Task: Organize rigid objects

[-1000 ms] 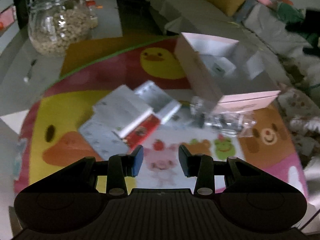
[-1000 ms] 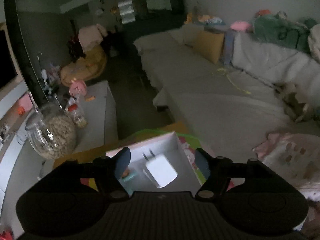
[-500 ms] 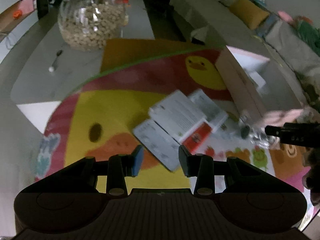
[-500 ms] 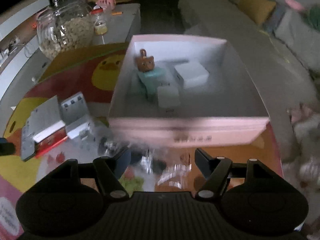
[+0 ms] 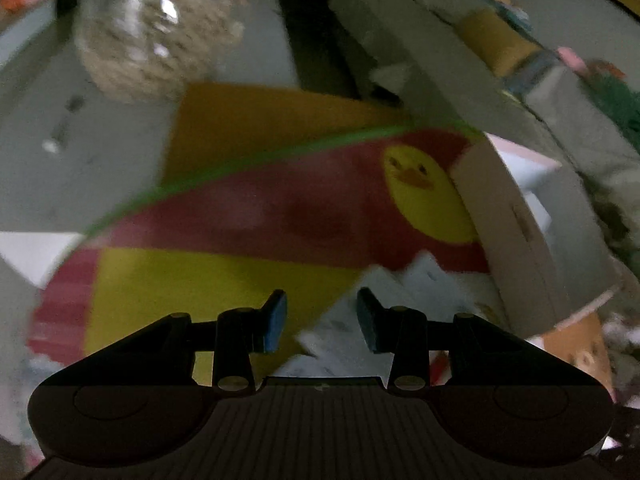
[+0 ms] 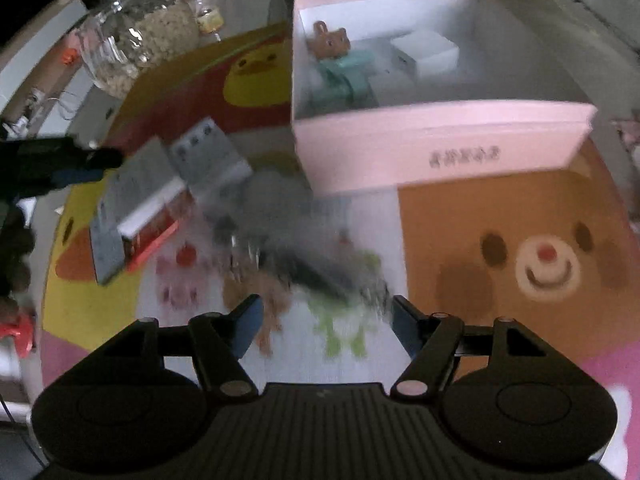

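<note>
A pink open box stands on the cartoon play mat and holds a brown bear figure, a teal block and a white cube. Left of it lies a stack of flat grey packets with a red-edged box. A blurred clear bag with dark parts lies in front of the box, just beyond my right gripper, which is open and holds nothing. My left gripper hovers low over the mat, its jaws opening with nothing pressed between them. The grey packets lie under its right finger.
A large glass jar of pale pellets stands on a grey low table beyond the mat. A small red-lidded jar stands beside the big jar. A grey sofa with a yellow cushion runs along the right.
My right gripper has come down from above the box and now faces the mat and the clear bag. My left gripper has slid left, so the packets now sit under its right finger.
</note>
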`<state>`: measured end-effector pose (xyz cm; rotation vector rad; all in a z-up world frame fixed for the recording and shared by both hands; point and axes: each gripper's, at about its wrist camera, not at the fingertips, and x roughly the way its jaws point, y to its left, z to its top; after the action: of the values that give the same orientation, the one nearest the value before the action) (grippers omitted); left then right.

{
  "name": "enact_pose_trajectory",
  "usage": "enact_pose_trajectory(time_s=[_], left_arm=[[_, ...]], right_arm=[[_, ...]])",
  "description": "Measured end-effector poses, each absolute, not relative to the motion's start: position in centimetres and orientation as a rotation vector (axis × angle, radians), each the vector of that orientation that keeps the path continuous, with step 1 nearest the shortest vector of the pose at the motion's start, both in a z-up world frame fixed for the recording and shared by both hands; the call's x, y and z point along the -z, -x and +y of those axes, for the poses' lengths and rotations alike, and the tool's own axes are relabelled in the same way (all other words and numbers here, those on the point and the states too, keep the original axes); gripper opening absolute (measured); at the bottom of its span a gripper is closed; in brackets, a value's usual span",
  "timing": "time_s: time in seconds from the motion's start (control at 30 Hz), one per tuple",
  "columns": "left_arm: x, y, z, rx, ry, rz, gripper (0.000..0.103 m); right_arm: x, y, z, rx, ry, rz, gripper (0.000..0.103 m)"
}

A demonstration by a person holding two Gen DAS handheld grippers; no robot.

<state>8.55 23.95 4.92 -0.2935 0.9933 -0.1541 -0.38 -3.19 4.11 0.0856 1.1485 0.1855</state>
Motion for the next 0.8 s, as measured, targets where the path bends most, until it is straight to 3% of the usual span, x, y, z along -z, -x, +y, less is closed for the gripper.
enact_pose_trajectory(time_s=[0.2, 0.4, 0.5, 0.57, 0.8], left_arm=[[-5.1, -5.7, 19.2, 0.349, 0.116, 0.995, 0.049], [-6.5, 0.4, 15.5, 0.247, -0.126, 0.873, 0.046], [-6.3, 2.2, 16.4, 0.109, -0.019, 0.910, 0.046], [-5.9, 2.5, 17.8, -0.005, 0.101, 0.944, 0.046], [-4.6, -0.3, 21.2, -0.208, 0.356, 0.953, 0.046]], right_arm=[[-5.0, 2.8, -4.8, -0.100, -0.061, 1.121, 0.071], [-4.6, 3.0, -6.5, 0.012, 0.005, 1.096, 0.071], [-3.7, 2.9, -7.5, 0.049, -0.016, 1.115, 0.072], [-3.4, 3.2, -7.9, 0.074, -0.047, 1.097, 0.081], [-2.9, 3.7, -7.6, 0.084, -0.022, 1.053, 0.092]])
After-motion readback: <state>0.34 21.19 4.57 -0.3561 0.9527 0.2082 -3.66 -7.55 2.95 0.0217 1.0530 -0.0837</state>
